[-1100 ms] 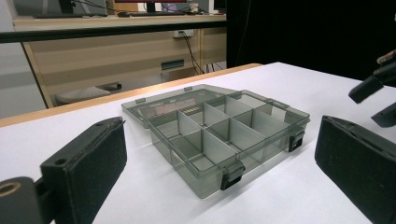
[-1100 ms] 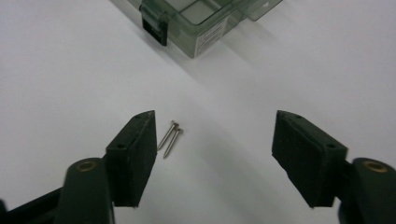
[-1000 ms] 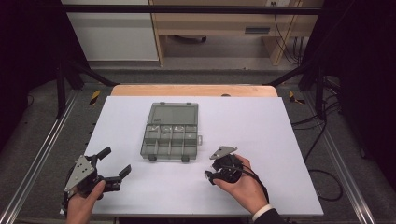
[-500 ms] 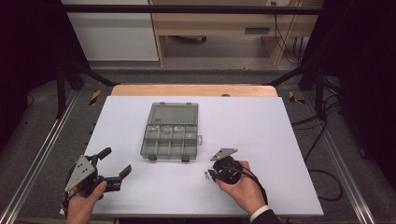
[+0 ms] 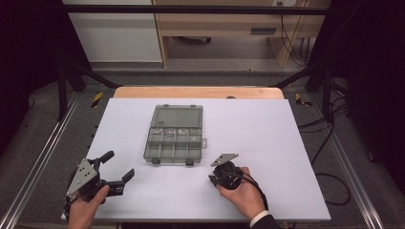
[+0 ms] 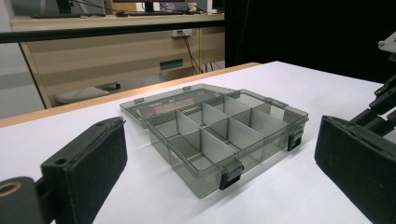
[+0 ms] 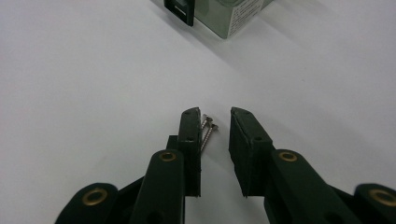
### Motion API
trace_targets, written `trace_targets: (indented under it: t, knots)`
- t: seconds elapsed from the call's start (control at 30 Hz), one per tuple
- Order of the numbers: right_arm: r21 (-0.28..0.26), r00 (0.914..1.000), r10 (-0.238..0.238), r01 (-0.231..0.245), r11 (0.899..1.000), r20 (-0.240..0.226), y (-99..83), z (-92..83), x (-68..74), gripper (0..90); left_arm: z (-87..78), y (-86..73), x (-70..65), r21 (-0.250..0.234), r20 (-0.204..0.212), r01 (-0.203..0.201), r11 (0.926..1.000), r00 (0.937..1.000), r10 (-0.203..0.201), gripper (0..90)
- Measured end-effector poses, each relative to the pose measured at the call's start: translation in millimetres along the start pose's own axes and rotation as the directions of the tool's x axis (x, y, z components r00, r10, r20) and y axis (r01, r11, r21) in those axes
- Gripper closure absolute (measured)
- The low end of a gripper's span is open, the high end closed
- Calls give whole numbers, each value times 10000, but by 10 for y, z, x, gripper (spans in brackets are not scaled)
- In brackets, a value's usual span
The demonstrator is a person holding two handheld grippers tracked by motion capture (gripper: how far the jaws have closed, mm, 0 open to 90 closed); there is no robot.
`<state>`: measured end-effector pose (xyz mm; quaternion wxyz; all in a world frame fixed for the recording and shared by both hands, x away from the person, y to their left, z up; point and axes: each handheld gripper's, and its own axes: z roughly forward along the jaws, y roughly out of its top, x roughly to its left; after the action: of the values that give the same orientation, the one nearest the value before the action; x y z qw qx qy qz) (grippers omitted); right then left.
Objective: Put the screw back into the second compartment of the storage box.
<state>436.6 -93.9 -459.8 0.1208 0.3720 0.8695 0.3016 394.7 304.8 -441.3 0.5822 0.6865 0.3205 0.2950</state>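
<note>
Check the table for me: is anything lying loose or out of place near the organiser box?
Yes. Two screws lie loose on the white table outside the open compartment box, between the right hand-held gripper jaws, which have just been closing around them without clamping.

A white table (image 5: 267,138) carries an open compartment box (image 5: 174,135) and seemingly two small screws (image 7: 207,128).

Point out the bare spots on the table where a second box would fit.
Free: the white table right of the compartment box, and the strip to its left. Crowded: the near edge, with the left tool, right tool and screws.
</note>
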Motion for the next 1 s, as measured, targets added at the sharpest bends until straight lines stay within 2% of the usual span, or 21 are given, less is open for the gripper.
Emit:
trace_targets:
  t: [0.27, 0.4, 0.43, 0.5, 0.57, 0.77, 1.0]
  knots:
    - [102, 10000, 56, -56, 9999, 35, -19, 67, -29, 762, -1, 1, 0, 6, 5, -14, 10000, 10000, 14, 23]
    - [10, 9997, 246, -246, 9997, -7, -41, 71, -76, 828, -1, 1, -2, 12, 19, -27, 10000, 10000, 27, 23]
    - [-1, 9999, 165, -165, 9999, -24, -49, 69, -93, 847, -1, 0, -1, 15, 17, -28, 10000, 10000, 28, 23]
    - [-5, 9993, 361, -361, 9993, -120, -53, 64, -98, 873, 0, 0, -2, 14, 12, -25, 10000, 10000, 25, 23]
    - [-79, 9998, 149, -150, 9999, -133, -63, 65, -125, 876, -1, 1, -3, 11, 14, -33, 10000, 10000, 33, 23]
    - [-191, 9998, 127, -129, 9997, -130, -54, 33, -125, 877, -2, 0, 1, 11, 7, -27, 10000, 10000, 27, 24]
    - [-572, 9999, -93, 88, 9983, -78, 92, -74, -126, 877, 4, -2, -6, 38, 7, -62, 10000, 10000, 62, 24]
